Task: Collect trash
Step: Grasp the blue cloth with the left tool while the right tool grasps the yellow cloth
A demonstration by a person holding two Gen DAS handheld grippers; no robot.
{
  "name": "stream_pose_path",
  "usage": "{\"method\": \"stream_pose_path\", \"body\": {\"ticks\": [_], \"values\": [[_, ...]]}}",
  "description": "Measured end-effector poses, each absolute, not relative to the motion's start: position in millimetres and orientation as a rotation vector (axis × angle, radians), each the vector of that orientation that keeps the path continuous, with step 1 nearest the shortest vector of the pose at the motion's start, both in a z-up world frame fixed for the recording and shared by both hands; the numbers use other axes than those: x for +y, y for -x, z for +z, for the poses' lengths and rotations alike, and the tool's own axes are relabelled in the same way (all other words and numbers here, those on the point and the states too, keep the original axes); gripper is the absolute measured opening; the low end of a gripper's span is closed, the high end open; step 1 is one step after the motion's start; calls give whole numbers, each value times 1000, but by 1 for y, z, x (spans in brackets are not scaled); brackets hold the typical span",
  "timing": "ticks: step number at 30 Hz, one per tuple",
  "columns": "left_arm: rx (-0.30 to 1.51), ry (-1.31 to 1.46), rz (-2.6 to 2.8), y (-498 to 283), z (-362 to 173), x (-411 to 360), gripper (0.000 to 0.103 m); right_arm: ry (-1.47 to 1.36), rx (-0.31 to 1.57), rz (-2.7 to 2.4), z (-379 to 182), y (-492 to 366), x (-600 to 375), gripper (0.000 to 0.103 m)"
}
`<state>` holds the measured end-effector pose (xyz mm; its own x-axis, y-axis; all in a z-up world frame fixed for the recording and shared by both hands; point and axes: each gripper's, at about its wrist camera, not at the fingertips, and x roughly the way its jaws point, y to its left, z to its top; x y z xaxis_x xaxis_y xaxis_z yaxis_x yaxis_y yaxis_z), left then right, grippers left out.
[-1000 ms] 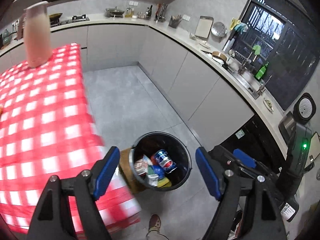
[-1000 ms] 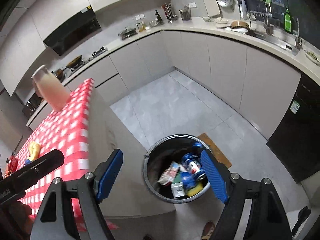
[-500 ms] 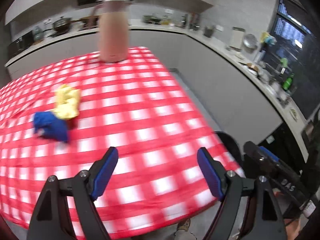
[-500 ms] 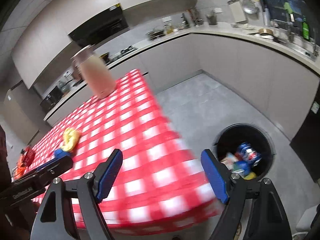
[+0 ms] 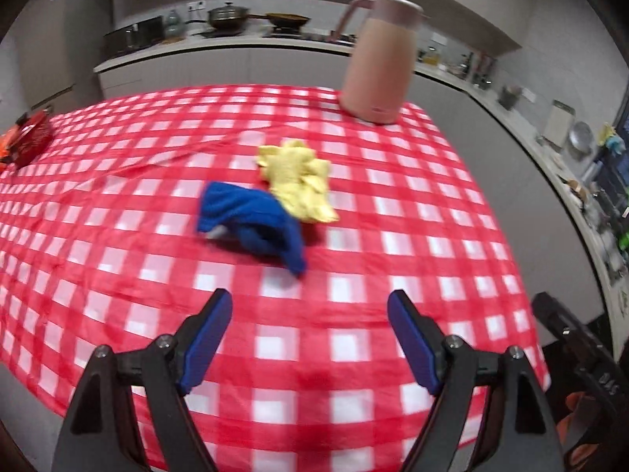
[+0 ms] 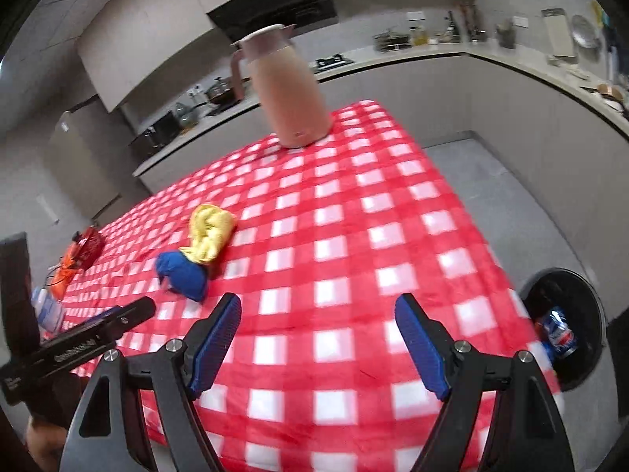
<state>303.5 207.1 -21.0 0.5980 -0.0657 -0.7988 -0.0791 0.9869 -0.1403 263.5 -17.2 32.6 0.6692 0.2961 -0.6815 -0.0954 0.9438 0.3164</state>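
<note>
kitchen island w/ red checked tablecloth (image 5: 354, 354): i've got both grippers, left (image 5: 309, 340) & right (image 6: 318, 344), wide and empty. bin (image 6: 585, 295) beside it already has a can + wrappers. blue wad (image 5: 255, 222) and yellow wad (image 5: 298, 183), touching mid-table, remain. far-left red stuff too blurry to id.

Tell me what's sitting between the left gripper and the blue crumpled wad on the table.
Nothing: in the left wrist view, only bare checked tablecloth lies between the open left gripper and the blue wad.
</note>
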Motion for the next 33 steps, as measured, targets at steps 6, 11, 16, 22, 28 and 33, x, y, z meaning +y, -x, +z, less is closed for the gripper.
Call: {"method": "stream_pose_path", "body": {"ticks": [6,11,16,22,28,33], "values": [[950,177,73,-314,-32,223,82,-235,814,297,32,-281,2,82],[966,169,73,-324,-40,230,82,-221,832,314,27,-291,18,82],[976,153,23,-343,-48,233,82,-210,827,279,26,-302,33,82],[1005,107,-33,-372,-66,239,82,-209,844,216,21,-316,58,82],[1035,75,-63,-391,-83,256,82,-209,854,176,18,-330,84,82],[1033,92,-60,-397,-85,279,82,-197,868,174,14,-341,105,82]]}}
